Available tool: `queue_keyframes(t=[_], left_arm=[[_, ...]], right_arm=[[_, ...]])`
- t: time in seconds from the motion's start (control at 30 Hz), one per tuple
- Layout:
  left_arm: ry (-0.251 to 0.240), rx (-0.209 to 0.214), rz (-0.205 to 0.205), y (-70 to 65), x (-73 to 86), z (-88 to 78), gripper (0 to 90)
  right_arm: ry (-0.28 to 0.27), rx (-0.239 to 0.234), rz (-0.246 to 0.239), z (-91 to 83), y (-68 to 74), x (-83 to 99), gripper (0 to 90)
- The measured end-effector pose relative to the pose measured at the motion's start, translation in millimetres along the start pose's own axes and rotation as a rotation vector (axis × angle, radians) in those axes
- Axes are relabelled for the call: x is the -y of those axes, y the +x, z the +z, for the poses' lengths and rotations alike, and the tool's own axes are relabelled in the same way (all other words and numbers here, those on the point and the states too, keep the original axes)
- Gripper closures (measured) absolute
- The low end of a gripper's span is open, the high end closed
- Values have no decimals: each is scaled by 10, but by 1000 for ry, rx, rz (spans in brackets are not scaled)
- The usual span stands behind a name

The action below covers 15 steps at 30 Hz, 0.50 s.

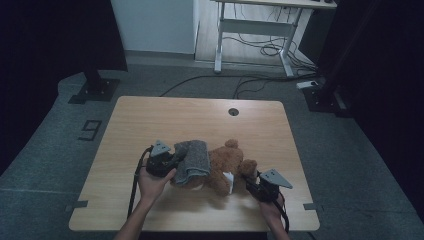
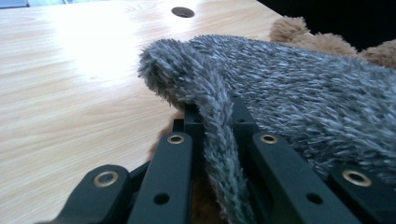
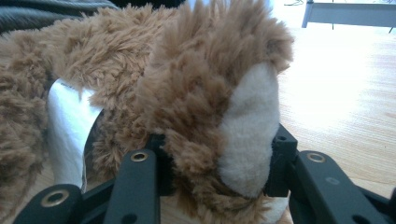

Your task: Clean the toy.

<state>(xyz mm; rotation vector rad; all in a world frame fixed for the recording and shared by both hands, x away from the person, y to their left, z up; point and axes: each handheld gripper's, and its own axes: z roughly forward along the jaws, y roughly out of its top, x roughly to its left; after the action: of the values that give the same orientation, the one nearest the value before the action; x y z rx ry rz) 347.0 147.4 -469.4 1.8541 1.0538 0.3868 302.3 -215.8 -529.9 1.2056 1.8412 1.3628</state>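
On the pale wood-grain table (image 1: 150,120) your work sits near the front edge; a round cable hole (image 1: 233,111) lies well behind it and nothing stands between it and your hands. On the floor beyond the table: tangled black cables (image 1: 260,50) under a white desk frame (image 1: 260,27), and a dark stand base (image 1: 94,91) at the far left. The fluffy brown teddy bear (image 1: 225,167) lies on its side across the table, a white fabric tag (image 3: 67,135) hanging from its body. The grey shaggy cloth (image 1: 192,160) is draped over the bear's left part. Your left gripper (image 1: 167,161) has its jaws pinched nearly together on a fold of the cloth's edge — the fold rises between them. Your right gripper (image 1: 250,181) is clamped on the bear's brown paw with its cream pad (image 3: 247,135) — jaws part-way apart, pressing the plush on both sides.
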Motion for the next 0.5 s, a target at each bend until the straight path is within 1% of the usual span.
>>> queue_keyframes(t=[0.07,0.1,0.13,0.2,0.27,0.3,0.4,0.43,0.5], left_arm=[[-10,-4,-15,41,62,-47,821],[-22,-11,-33,75,132,-82,822],[-22,-11,-33,75,132,-82,822],[5,-20,-43,134,160,-91,822],[26,-44,-45,182,163,-118,821],[41,-50,-46,204,182,-117,821],[76,-57,-62,272,281,-80,821],[82,-45,-84,303,316,-75,821],[76,-40,-89,305,314,-85,822]], right_arm=[[0,0,-1,-2,-1,2,587],[0,0,-1,-1,-4,3,587],[0,0,-1,-1,-4,3,587],[1,-1,2,2,-6,2,587],[2,0,1,3,-7,0,587],[4,0,1,2,-10,-1,587],[5,-1,-1,1,-11,-2,587],[7,-2,-1,2,-16,-3,587],[4,-3,1,6,-21,-3,587]])
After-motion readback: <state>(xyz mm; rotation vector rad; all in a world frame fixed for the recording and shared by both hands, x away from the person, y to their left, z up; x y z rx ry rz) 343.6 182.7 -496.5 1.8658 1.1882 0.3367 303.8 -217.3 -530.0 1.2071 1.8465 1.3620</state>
